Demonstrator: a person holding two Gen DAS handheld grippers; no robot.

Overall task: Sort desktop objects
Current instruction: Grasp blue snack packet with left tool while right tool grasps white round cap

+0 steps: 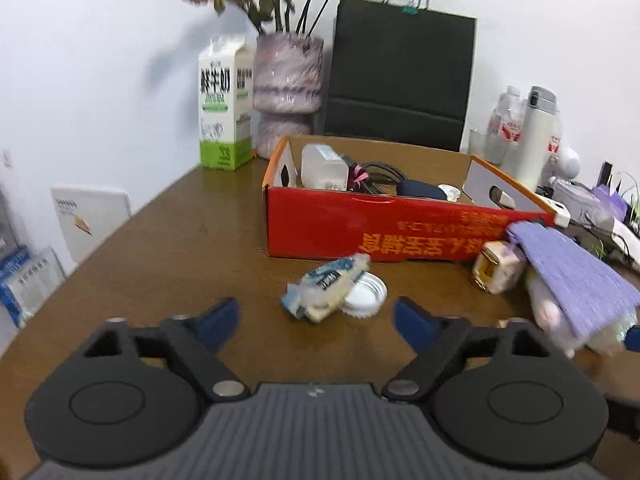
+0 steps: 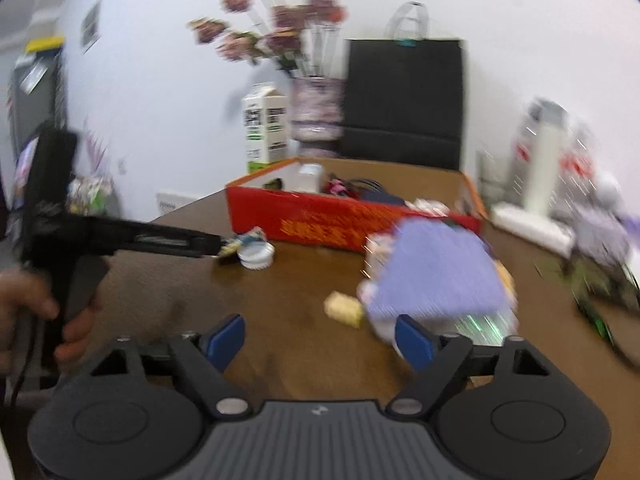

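Left hand-held gripper (image 1: 316,318) has its blue-padded jaws spread wide with nothing between them, hovering over the brown tabletop (image 1: 180,248). Just ahead of the tips sits a crumpled snack wrapper (image 1: 320,286), lying partly on top of a white bottle cap (image 1: 366,294).

Right hand-held gripper (image 2: 320,338) is just as wide open and empty too. Right by its right-hand pad there's a purple ribbed cloth (image 2: 436,272) draped over some pale packets, and a small yellowish chunk (image 2: 344,309) sits on the tabletop just left of that pile. That view is pretty motion-blurred, so I can't really tell what's under the cloth. You can also see the left tool from the side there, its tip right at the wrapper, held by a bare hand (image 2: 36,312) at the left edge.

Further back, mid-tabletop, is the red cardboard box (image 1: 360,224), open on top, with a white charger-looking thing, black cables and a dark pouch inside. A small cream-and-gold box (image 1: 494,268) stands near the red box's front right corner, touching the cloth.

Along the far edge against the wall: a milk carton (image 1: 224,104), a pinkish vase with dried flowers (image 1: 286,80), and a black paper bag (image 1: 400,80). Over toward the far right corner there's a white thermos (image 1: 534,136) and water bottles (image 1: 508,120).
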